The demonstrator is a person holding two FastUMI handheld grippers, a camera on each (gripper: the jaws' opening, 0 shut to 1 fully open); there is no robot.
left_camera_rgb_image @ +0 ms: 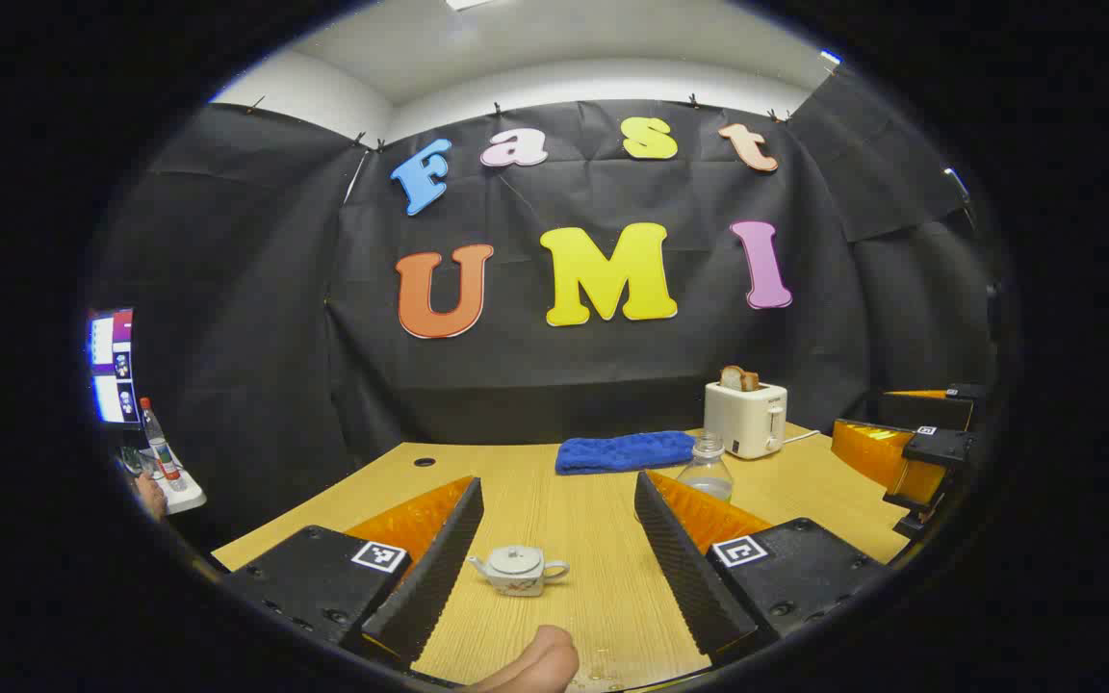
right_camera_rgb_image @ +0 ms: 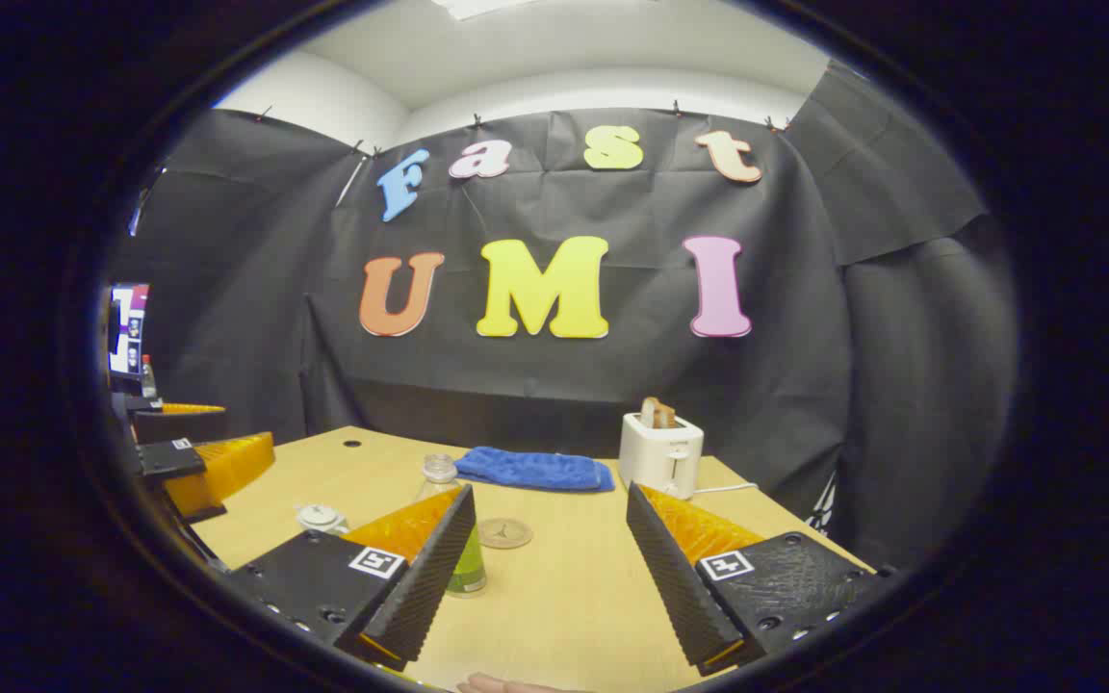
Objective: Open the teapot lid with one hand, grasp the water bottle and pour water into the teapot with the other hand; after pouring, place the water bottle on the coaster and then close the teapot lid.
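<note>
Wooden table [left_camera_rgb_image: 554, 520], seen from my two grippers. Largest item on it: a white toaster [left_camera_rgb_image: 746, 419] at the far edge w/ a slice of bread [left_camera_rgb_image: 738, 378] standing in its slot. Left of it, a folded blue towel [left_camera_rgb_image: 625, 451] lies flat.

My left gripper [left_camera_rgb_image: 554, 539] has its fingers wide apart, holding nothing; the teapot sits on the table betw. them, farther off. My right gripper [right_camera_rgb_image: 545, 549] is likewise spread wide & empty; it also shows at the right edge of the left gripper view.

Water bottle [right_camera_rgb_image: 449, 525]: clear, upright, cap off; in the right gripper view it stands partly behind my right gripper's left finger, green label at its base. Contents too unclear to judge.

Teapot [left_camera_rgb_image: 519, 569]: small, white, lid on, spout to its left & handle to its right in the left gripper view. Inside is hidden.

Coaster [right_camera_rgb_image: 504, 532]: round, flat on the table just right of the bottle, nothing on it.
</note>
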